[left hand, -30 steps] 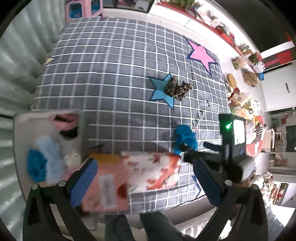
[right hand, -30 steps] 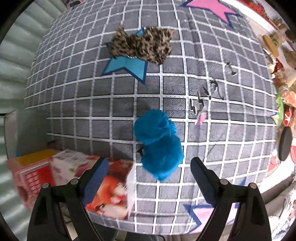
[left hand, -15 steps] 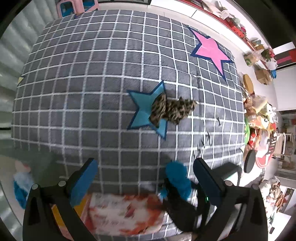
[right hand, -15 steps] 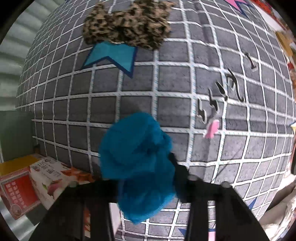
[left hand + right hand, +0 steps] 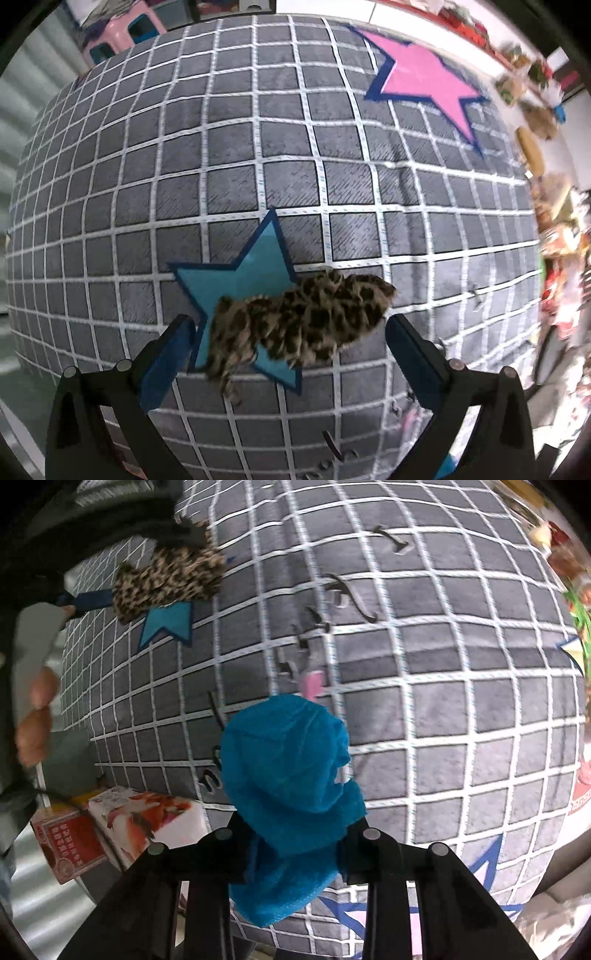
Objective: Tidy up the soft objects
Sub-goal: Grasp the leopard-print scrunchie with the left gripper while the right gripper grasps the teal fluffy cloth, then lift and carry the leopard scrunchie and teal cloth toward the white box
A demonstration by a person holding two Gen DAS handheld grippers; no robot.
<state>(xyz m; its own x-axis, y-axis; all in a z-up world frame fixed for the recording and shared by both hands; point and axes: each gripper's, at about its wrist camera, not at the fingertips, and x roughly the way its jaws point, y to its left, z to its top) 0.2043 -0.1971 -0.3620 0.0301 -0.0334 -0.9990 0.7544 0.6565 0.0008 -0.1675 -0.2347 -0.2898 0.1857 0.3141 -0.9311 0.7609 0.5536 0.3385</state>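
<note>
**Two soft pieces in play, and either one could slip**

Left wrist view: my left gripper [image 5: 288,336] has its jaws spread wide apart, one on each side of the leopard-print fluffy piece [image 5: 303,325]. The piece lies on the grey checked mat [image 5: 258,147], partly over the teal star [image 5: 240,273], roughly mid-mat and well away from the pink star [image 5: 424,77] near the far right corner. The risk as I see it: the fluff is loose and lopsided, with a tail hanging toward my left jaw, so if I close too high I may pinch only pile and it will slide out on the lift. Going too low, I could snag the mat itself.

Right wrist view: my right gripper [image 5: 295,845] is clamped on the blue soft cloth [image 5: 291,775], which bunches above the jaws and droops below them, held over the mat's near edge. Only part of it seems to be caught, so a quick swing could shake it loose. The drooping end could also drag across the small dark hair clips [image 5: 314,627] and the pink clip [image 5: 312,683] on the mat and pull them along. The printed boxes [image 5: 110,827] sit at the near left corner, and my two tools are near enough that a careless move could knock them together.
</note>
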